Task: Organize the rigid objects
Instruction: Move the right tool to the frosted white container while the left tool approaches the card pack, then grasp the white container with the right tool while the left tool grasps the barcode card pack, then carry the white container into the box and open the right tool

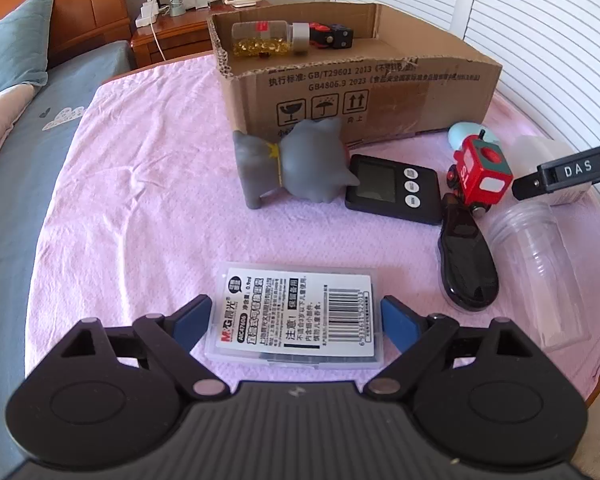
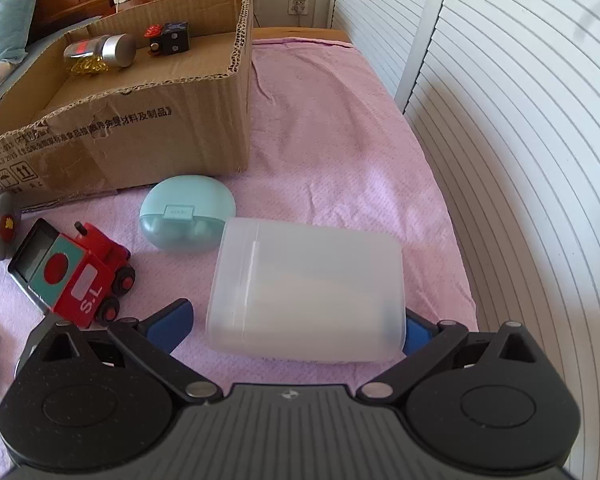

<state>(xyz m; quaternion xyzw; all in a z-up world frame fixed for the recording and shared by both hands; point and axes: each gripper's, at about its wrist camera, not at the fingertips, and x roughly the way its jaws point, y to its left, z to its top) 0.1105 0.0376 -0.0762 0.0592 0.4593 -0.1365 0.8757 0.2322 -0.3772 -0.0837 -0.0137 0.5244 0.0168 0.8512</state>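
My left gripper is open, its blue pads on either side of a clear labelled flat case lying on the pink cloth, not clamped. My right gripper is open around a frosted white plastic box, with a gap on the left side. The cardboard box stands behind, also in the right wrist view; it holds a bottle of yellow capsules and a black and red toy.
On the cloth lie a grey cat figure, a black timer, a red toy train, a black glossy object, a clear jar and a teal earbud case. Louvred doors stand right; a bed left.
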